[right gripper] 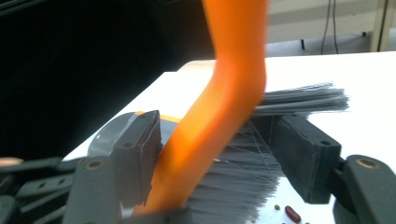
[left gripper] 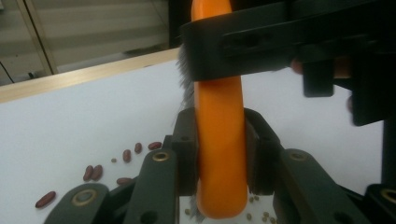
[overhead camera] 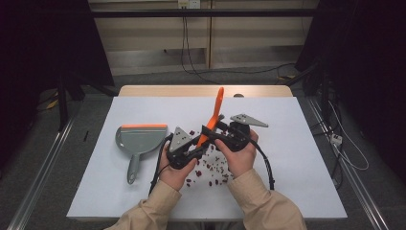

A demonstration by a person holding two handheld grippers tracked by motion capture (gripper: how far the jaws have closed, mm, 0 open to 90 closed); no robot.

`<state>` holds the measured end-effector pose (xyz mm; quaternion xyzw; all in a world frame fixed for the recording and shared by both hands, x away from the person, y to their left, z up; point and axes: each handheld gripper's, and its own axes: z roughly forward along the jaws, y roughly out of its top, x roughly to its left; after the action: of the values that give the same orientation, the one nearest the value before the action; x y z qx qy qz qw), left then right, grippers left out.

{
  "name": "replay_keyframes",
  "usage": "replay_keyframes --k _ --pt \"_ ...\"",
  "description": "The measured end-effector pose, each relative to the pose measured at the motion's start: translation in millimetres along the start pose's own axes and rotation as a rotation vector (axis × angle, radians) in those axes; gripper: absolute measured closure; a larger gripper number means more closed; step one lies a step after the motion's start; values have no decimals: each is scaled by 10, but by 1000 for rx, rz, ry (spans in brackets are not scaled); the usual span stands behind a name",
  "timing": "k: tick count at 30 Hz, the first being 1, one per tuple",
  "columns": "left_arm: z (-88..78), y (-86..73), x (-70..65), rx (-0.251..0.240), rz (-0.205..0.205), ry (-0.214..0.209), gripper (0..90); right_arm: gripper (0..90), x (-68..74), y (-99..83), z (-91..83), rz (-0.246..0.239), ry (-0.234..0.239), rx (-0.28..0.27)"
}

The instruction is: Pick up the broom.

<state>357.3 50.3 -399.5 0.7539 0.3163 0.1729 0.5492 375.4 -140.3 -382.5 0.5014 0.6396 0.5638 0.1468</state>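
Orange brush [overhead camera: 214, 116], centre frame: light, stiff handle, soft bristles; left tool [overhead camera: 191, 152] clamps its handle; right tool [overhead camera: 225, 132] open around it; grip handle.

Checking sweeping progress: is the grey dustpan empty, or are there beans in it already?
Empty, as far as the high view shows: the dustpan lies flat with a bare grey tray, while the red beans remain scattered on the white table.
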Motion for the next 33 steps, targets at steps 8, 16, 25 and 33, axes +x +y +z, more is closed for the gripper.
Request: replay_keyframes --k 8,16,25,33 --pt "-21 27 -116 -29 83 45 652 488 44 49 52 113 5 0" --pt "23 30 -26 -43 52 38 510 697 -47 132 73 158 49 19" --pt "-70 42 123 -19 11 -27 331 697 -263 191 -94 72 62 47" --pt "-193 62 229 -14 -3 -82 206 696 -432 200 -274 4 65 81"
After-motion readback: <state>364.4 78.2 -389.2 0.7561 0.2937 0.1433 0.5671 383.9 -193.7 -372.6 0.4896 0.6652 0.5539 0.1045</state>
